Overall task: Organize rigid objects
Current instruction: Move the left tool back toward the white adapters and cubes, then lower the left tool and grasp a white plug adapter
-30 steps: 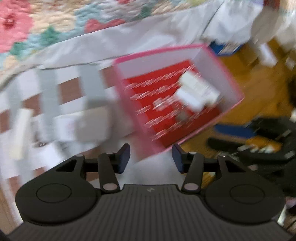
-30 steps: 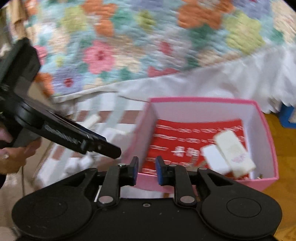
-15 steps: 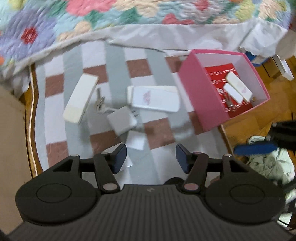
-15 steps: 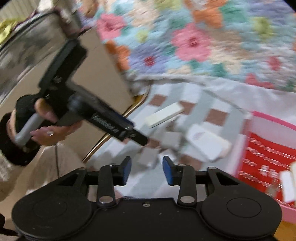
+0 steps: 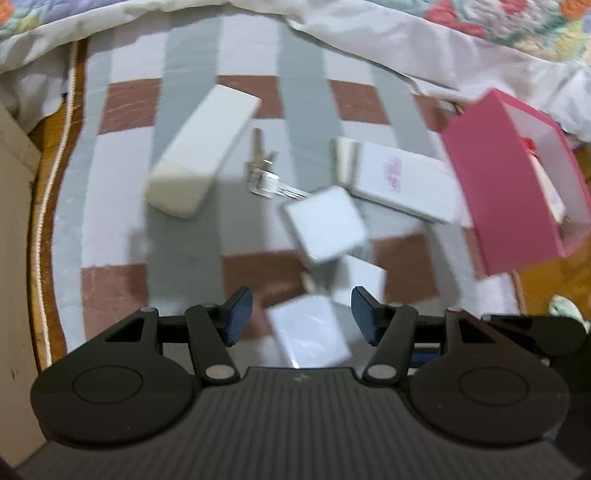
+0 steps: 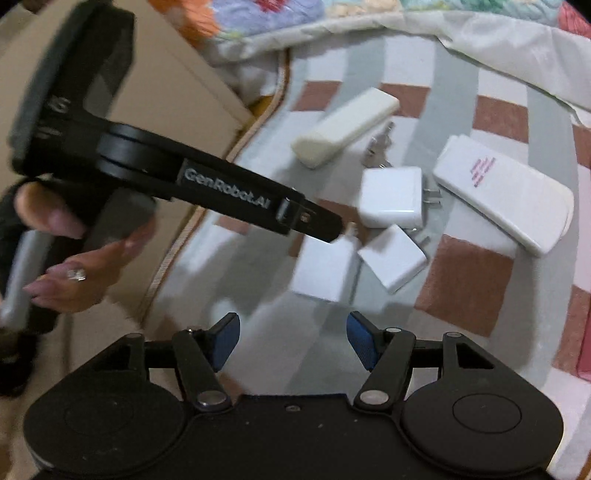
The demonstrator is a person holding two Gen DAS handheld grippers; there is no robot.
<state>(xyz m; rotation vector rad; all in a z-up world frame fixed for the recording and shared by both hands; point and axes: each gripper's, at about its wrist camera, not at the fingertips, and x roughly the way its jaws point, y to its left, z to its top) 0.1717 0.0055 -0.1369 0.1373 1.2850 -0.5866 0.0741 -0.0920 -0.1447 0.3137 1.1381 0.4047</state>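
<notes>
— Checked rug [image 5: 122, 288] in grey, white and rust squares carried everything, didn't it? What sat nearest?

— Nearest its near edge, the left gripper [image 5: 301, 318] stood about half open, empty, right above a small white charger cube [image 5: 310, 338]. The right gripper [image 6: 293, 338] hung beside it; its jaws had just been opening and nothing lay between them. A second earlier both cameras looked at the pink box [image 5: 506, 192]; now both had swung back over the loose pieces, so I'd judge another pick-up was starting.

— And further in?

— Two more white plug adapters [image 6: 391, 197], glossy hard plastic with rounded corners and metal prongs, crowded the rug's middle, touching or overlapping. A small bunch of metal keys [image 5: 260, 166] lay just behind them.

— Toward the far edge?

— A long cream block [image 5: 205, 147], matte and square-ended, lay toward the far left corner. A flat white case with pink lettering [image 6: 502, 199] lay just beside the box, which stood at the rug's right edge. A floral quilt [image 6: 258, 14] hung beyond.
</notes>
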